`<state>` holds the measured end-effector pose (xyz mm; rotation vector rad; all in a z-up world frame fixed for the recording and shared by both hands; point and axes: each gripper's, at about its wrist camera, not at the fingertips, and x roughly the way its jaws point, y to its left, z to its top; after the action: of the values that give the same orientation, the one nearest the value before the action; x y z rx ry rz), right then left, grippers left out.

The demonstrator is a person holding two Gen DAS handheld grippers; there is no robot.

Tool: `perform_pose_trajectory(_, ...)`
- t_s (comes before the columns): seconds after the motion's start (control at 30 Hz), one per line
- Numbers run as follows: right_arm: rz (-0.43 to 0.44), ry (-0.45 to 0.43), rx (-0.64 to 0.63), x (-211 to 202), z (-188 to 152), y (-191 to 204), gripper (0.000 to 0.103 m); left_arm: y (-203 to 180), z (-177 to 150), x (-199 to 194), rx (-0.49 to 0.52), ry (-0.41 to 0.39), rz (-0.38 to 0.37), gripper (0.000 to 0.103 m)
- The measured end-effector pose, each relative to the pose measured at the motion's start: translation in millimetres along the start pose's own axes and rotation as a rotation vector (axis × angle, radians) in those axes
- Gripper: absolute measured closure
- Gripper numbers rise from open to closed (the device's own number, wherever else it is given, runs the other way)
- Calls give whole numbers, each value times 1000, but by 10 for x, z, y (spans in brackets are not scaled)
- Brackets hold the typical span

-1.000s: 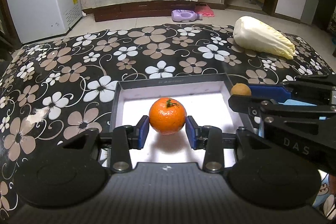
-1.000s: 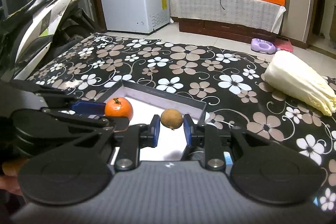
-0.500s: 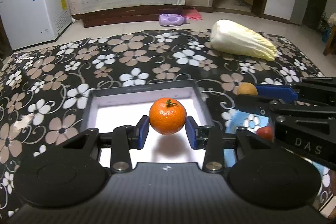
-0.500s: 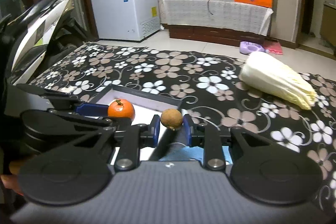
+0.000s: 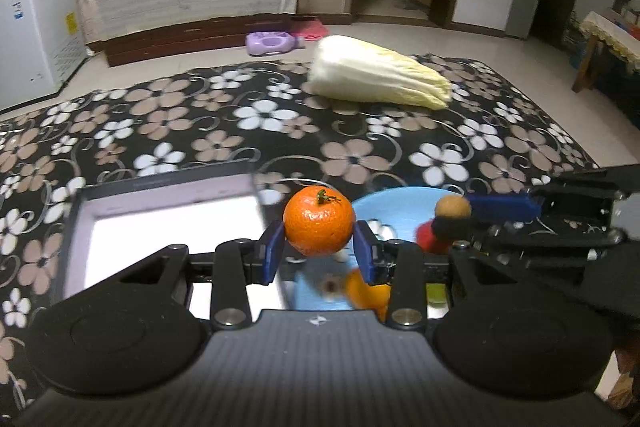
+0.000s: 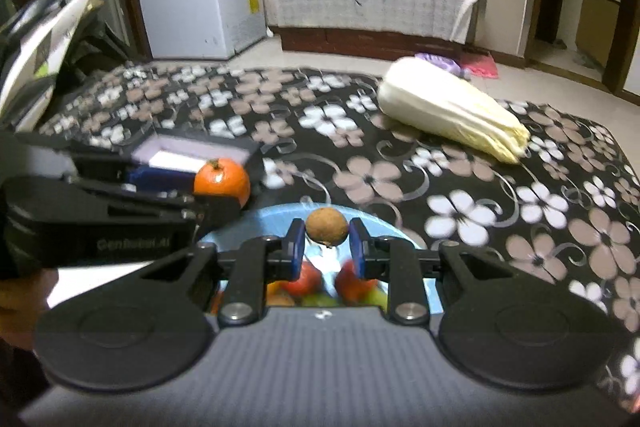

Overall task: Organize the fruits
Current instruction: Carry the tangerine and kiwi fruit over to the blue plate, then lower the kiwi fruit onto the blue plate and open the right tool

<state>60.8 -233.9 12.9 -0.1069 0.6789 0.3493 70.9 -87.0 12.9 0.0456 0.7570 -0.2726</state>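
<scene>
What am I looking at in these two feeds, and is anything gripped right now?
No robot arm here: a person carries a handheld two-finger gripper in each hand, with a fisheye camera on each looking along its fingers. The left view shows the left gripper shut on a mandarin orange. The right view shows the right gripper shut on a small brown round fruit, perhaps a longan. Below them sits a blue bowl already holding red, orange and green fruit, beside a dark-rimmed white tray. A napa cabbage lies further back on the flowered black tablecloth.
</scene>
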Motion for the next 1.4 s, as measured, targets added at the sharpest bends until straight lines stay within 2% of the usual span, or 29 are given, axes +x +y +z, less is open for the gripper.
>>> perform_pose_trajectory(0.23,-23,89,-74,-46,-208,-19,76,-274,-53,102,33,22,-35,59)
perform_pose_trajectory(0.47,-45,146,-115,-26,-325,-39,76,-394,-96,143,42,32,-56,59)
perform_pose_trajectory(1.07,-43,119,-122,-115,-392,-25,74,-567,-202,77,71,27,-70,59)
perform_pose_trajectory(1.13,-38,113,-122,-135,-399,-14,70,-580,-216,61,72,28,-75,59)
perform_pose_trajectory(1.4,-30,106,-122,-222,-458,28,70,-626,-271,21,83,33,-82,59)
